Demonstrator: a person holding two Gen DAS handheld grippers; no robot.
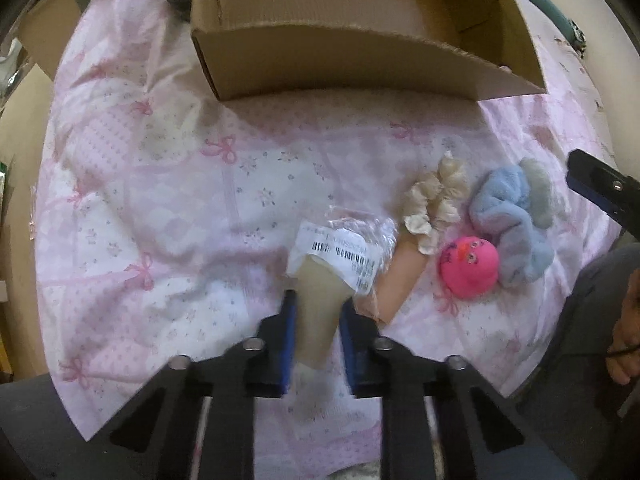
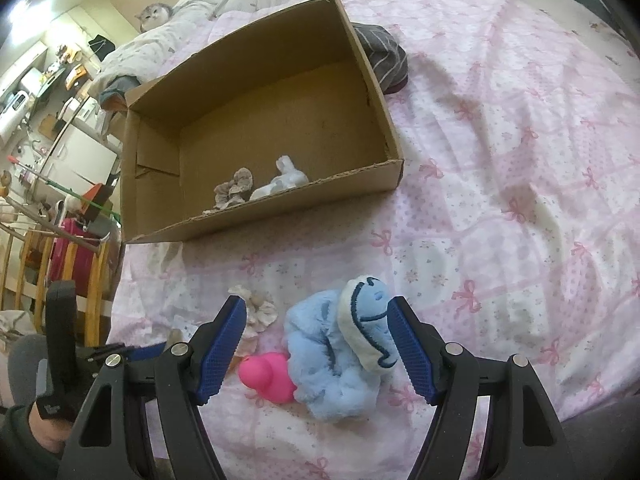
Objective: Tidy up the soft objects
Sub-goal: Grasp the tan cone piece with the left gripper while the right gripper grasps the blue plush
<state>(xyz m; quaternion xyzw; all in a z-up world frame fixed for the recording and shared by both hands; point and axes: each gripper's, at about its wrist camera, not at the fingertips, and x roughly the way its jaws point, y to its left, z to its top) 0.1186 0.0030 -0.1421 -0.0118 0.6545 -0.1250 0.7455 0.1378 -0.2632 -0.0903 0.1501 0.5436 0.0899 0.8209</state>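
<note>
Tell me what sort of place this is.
Most likely a bedroom at home: the work surface is a bed under a pink bow-print sheet, a rumpled duvet lies behind the cardboard box, and cluttered household furniture stands alongside.

A beige sock in a clear labelled packet is laid on the bed beside a cream scrunchie, a pink toy duck and a fluffy blue plush — all close together. A grey scrunchie and a white toy are seen inside the open cardboard box.
</note>
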